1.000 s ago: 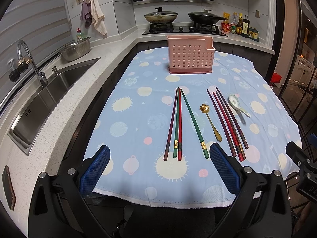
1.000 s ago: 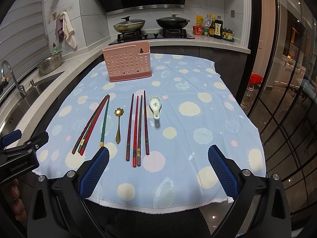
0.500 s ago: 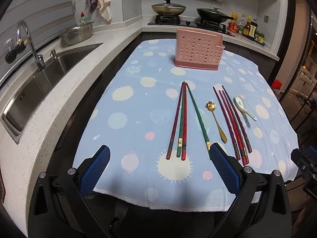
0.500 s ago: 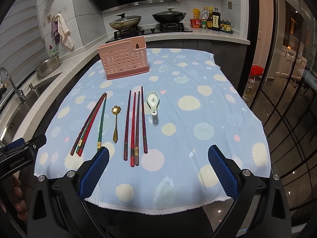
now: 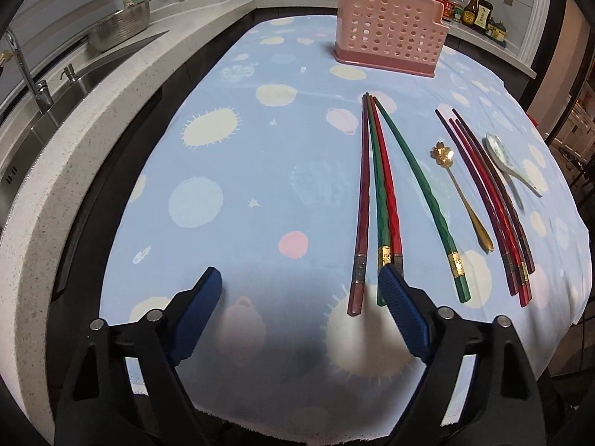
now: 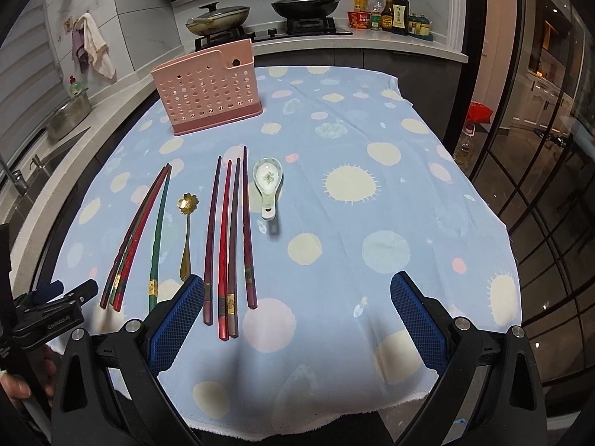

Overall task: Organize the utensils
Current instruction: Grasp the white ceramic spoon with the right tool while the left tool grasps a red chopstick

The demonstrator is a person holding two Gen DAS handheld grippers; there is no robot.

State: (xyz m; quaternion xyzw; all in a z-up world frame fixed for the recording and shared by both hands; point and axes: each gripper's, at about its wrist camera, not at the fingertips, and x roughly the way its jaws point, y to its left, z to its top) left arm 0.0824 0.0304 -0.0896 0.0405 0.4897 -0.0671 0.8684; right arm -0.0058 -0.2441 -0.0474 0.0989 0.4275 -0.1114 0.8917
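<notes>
A pink perforated utensil holder (image 5: 388, 33) (image 6: 210, 91) stands at the far side of the blue dotted tablecloth (image 5: 260, 171) (image 6: 372, 223). Several red, maroon and green chopsticks lie in a left group (image 5: 379, 193) (image 6: 137, 230) and a right group (image 5: 487, 200) (image 6: 232, 234). A gold flower spoon (image 5: 459, 193) (image 6: 186, 234) lies between them. A white ceramic spoon (image 5: 511, 163) (image 6: 268, 186) lies to the right. My left gripper (image 5: 301, 304) is open and empty, low over the near ends of the left group. My right gripper (image 6: 297, 308) is open and empty, its left finger by the right group's near ends.
A white counter with a sink (image 5: 44, 111) and a steel bowl (image 5: 119, 28) runs along the left. A stove with pans (image 6: 260, 15) and sauce bottles (image 6: 390, 15) stands behind the table. Glass doors (image 6: 539, 148) are on the right.
Both grippers have moved forward and lower toward the chopsticks. The left one has come close over the near ends of the left group. Both stay open; nothing on the cloth has moved.
</notes>
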